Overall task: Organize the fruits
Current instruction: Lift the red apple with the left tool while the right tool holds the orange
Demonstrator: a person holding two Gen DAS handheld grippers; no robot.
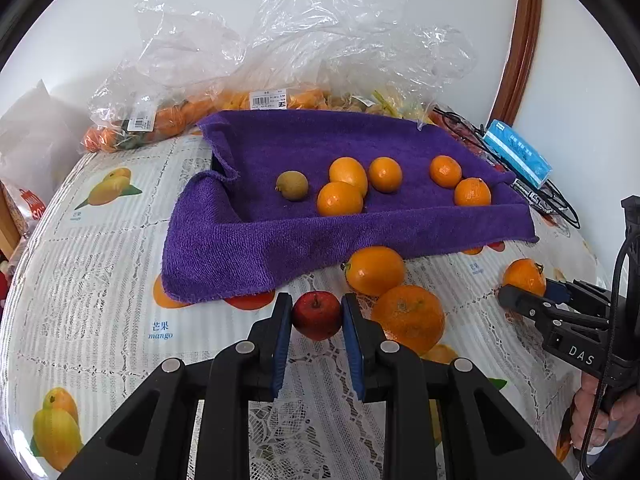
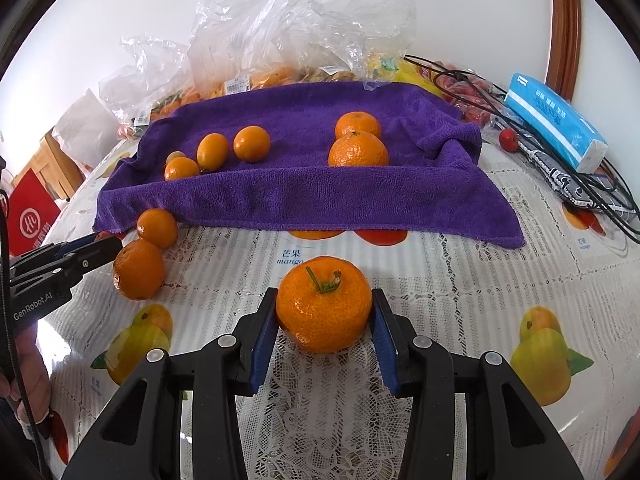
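Observation:
My left gripper (image 1: 316,305) is shut on a small red apple-like fruit (image 1: 317,318), just in front of the purple towel (image 1: 240,240). In the right wrist view, my right gripper (image 2: 324,297) is shut on a stemmed tangerine (image 2: 324,312) that rests on the tablecloth. The towel (image 2: 320,200) carries several small oranges (image 1: 340,199) and one brownish-green fruit (image 1: 292,185). Two loose oranges (image 1: 375,270) (image 1: 410,316) lie between the two grippers. From the left wrist view, the right gripper (image 1: 528,292) shows at the right edge with its tangerine (image 1: 524,276).
Clear plastic bags of fruit (image 1: 168,120) are piled behind the towel. A blue tissue pack (image 2: 556,120), black cables (image 2: 580,184) and a small red fruit (image 2: 509,139) lie at the right. A red bag (image 2: 32,216) stands off the table's left edge.

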